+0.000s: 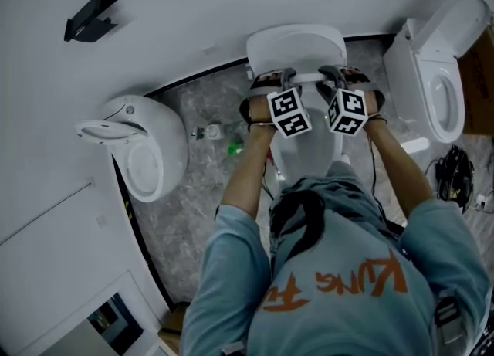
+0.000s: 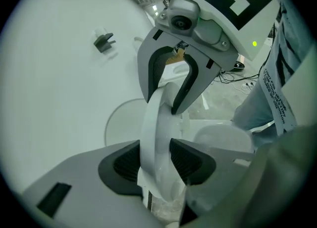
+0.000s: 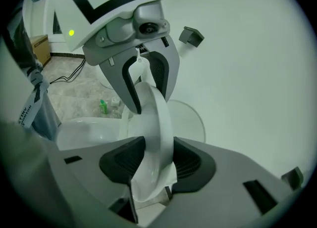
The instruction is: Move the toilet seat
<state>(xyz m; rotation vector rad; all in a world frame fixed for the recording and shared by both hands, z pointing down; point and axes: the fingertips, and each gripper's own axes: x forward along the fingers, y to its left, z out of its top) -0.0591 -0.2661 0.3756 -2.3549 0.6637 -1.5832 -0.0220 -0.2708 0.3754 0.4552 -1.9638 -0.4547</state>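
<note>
Between ribbed pads (image 2: 123, 163), left tongs (image 2: 153, 160) and right tongs (image 3: 157, 160) clamp the glossy toilet seat (image 3: 157, 113).

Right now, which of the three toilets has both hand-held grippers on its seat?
The middle toilet, directly ahead: the left hand-held gripper and right hand-held gripper both clamp its raised seat. The side toilets stand untouched.

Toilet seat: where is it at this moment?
In the head view, the toilet seat stands raised at top centre near the wall, gripped by the left gripper and the right gripper.
</note>
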